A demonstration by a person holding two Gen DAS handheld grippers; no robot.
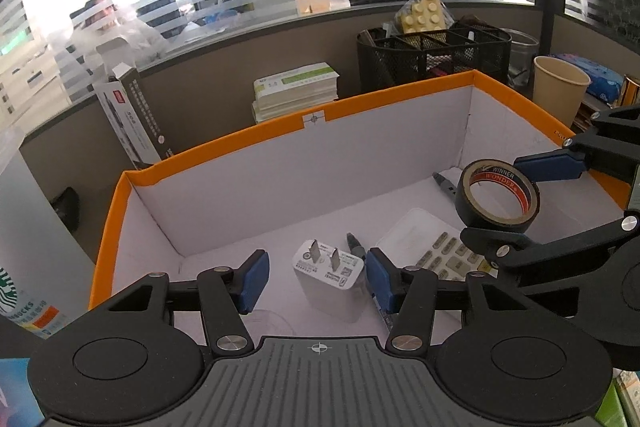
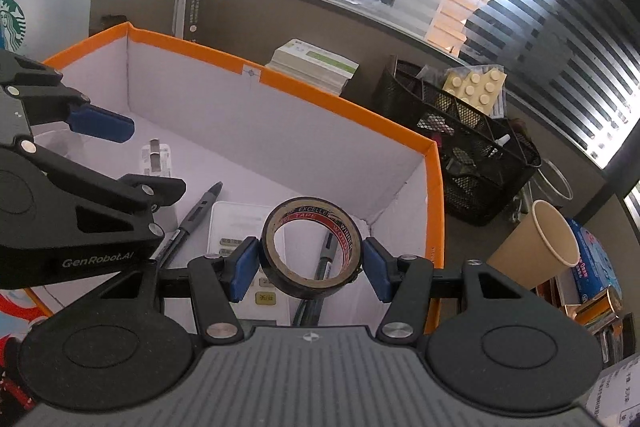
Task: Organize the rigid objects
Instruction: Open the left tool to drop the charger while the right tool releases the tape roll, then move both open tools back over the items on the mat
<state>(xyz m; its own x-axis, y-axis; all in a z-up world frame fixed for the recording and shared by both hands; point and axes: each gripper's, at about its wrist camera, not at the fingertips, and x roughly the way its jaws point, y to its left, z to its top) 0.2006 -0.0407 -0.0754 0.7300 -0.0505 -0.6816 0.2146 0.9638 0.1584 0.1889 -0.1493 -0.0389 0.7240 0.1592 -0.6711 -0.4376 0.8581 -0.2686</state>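
The right gripper (image 2: 310,265) is clamped on a black roll of electrical tape with a red-printed inner core (image 2: 310,247); both blue pads press its outer rim, and the roll stands on edge, held in the air above the right part of the box. The left wrist view confirms this: the roll (image 1: 498,197) hangs clear of the box floor, not touching anything beneath it.

The left gripper (image 1: 316,277) holds nothing. Its fingers are spread apart, one on each side of a white wall charger with two metal prongs (image 1: 328,277), without contact visible.

The container is an orange-rimmed cardboard box with white inner walls (image 1: 224,143). Items already lying on its floor:
- the white wall charger, near left of centre;
- a white remote control with grey buttons (image 1: 424,243), to the right of the charger;
- a black marker pen (image 2: 192,219), lying between charger and remote;
- a second dark pen (image 1: 446,185), near the far right corner.

Progress, as judged: several items are stowed; the tape roll is not yet deposited. Lowering and releasing it on bare floor near the right wall appears to be the step in hand. Whether further loose items remain outside the box cannot be determined.
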